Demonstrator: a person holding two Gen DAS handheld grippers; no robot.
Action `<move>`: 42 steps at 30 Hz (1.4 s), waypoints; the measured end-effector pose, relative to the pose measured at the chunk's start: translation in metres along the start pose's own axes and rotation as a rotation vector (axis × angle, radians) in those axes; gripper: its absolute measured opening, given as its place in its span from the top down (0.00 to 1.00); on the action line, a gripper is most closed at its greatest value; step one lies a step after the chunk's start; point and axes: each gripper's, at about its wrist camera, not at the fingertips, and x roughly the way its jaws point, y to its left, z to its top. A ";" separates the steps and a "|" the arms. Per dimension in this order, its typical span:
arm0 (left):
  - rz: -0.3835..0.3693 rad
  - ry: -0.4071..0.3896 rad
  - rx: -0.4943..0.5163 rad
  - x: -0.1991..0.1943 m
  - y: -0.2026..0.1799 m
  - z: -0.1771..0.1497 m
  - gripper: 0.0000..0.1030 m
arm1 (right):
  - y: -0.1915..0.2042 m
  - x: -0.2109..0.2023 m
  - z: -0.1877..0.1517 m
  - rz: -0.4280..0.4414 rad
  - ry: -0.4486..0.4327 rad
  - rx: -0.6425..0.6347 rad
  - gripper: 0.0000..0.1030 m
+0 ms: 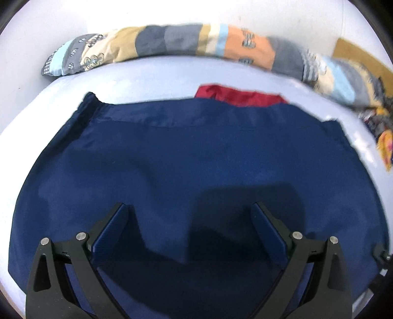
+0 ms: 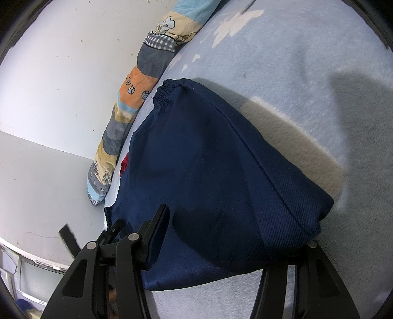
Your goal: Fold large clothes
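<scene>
**A:** Left wrist view first: your left hand-held gripper (image 1: 189, 218) is hanging over the navy garment (image 1: 191, 166) with its jaws spread wide, nothing between them. The garment is lying flat on the pale blue bed (image 1: 152, 81), filling most of the picture, and its shadowed near edge is running just under the fingers (image 1: 111, 230).

**B:** What is showing past the far hem?

**A:** A red cloth (image 1: 239, 95) is peeking out from under the garment's far edge. Beyond it a patchwork blanket roll (image 1: 172, 41) is stretching along the wall (image 1: 282, 14).

**B:** And your right hand?

**A:** In the right wrist view your right hand-held gripper (image 2: 235, 235) is sitting at a folded corner of the navy garment (image 2: 216, 176). The cloth is bulging up between the jaws and hiding the right finger, so I cannot tell whether you are pinching it. The left finger (image 2: 157, 235) is pressing against the fabric's side. The elastic cuff (image 2: 167, 93) is pointing toward the patchwork blanket roll (image 2: 130, 98), and the garment is casting a shadow on the bed (image 2: 294, 73).
</scene>
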 end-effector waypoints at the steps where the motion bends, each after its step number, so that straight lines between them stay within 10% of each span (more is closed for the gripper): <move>1: 0.017 0.011 0.011 0.004 -0.003 0.000 0.00 | 0.000 0.000 0.000 0.000 0.000 0.000 0.46; 27: -0.022 -0.095 0.079 -0.025 0.006 -0.059 0.00 | -0.002 0.000 -0.001 0.004 -0.002 -0.001 0.46; 42: -0.014 -0.106 0.081 -0.024 0.005 -0.061 0.00 | -0.009 -0.001 0.001 0.149 -0.024 0.054 0.65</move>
